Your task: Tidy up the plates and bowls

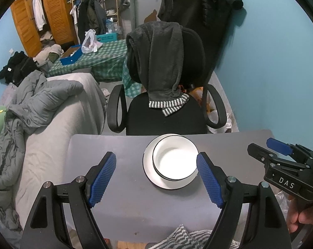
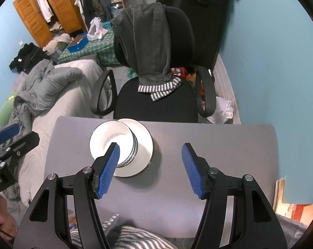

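A stack of white bowls (image 1: 175, 159) with black rims sits on a white plate (image 1: 148, 166) near the far edge of the grey table (image 1: 131, 199). My left gripper (image 1: 156, 178) hovers open just in front of the stack, with nothing between its blue pads; its right pad lies close to the bowls' right rim. In the right wrist view the bowls (image 2: 108, 139) lean left of centre on the plate (image 2: 145, 145). My right gripper (image 2: 151, 170) is open and empty to the right of them, its left pad overlapping the bowls in the picture. The right gripper (image 1: 266, 147) also shows at the table's right edge.
A black office chair (image 1: 166, 120) draped with a dark grey garment stands right behind the table. A bed with a grey quilt (image 1: 42, 108) lies to the left, a blue wall (image 1: 270, 72) to the right. Striped cloth (image 2: 131, 236) lies at the near edge.
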